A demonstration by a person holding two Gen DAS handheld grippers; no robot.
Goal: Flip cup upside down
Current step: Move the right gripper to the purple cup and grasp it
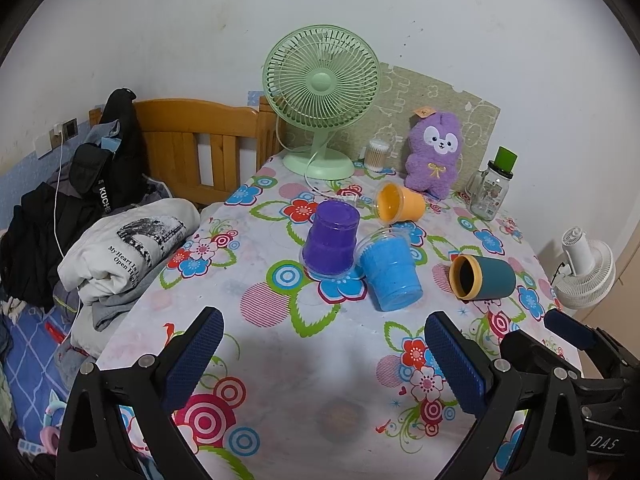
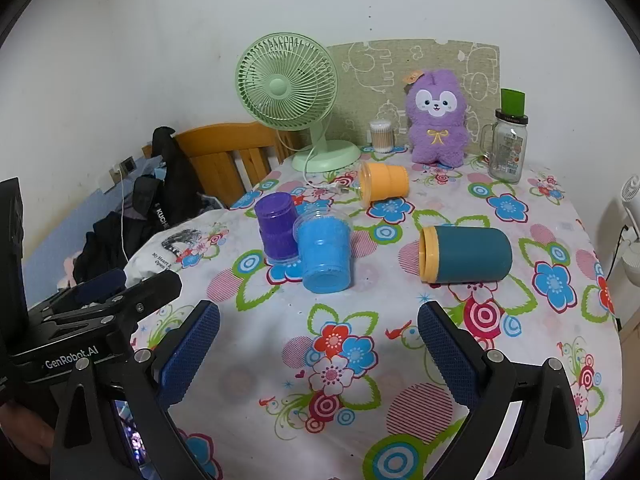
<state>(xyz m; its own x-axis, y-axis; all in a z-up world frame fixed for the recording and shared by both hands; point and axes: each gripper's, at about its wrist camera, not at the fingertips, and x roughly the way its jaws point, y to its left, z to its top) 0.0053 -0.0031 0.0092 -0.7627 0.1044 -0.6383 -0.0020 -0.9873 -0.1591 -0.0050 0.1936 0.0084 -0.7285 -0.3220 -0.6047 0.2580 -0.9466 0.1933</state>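
On the floral tablecloth (image 1: 304, 380) a purple cup (image 1: 331, 240) stands upside down. A blue cup (image 1: 390, 270) lies on its side against it. An orange cup (image 1: 400, 202) and a teal cup with a yellow rim (image 1: 482, 277) also lie on their sides. The same cups show in the right wrist view: purple (image 2: 276, 226), blue (image 2: 325, 254), orange (image 2: 383, 184), teal (image 2: 466, 255). My left gripper (image 1: 324, 356) is open and empty, short of the cups. My right gripper (image 2: 319, 354) is open and empty, near the table's front.
A green desk fan (image 1: 320, 100), a purple plush toy (image 1: 434, 156), a cotton swab jar (image 1: 378, 155) and a glass jar with a green lid (image 1: 491, 192) stand at the back. Folded clothes (image 1: 128, 248) and a wooden bed frame (image 1: 200, 148) lie left. A white fan (image 1: 586, 270) is at right.
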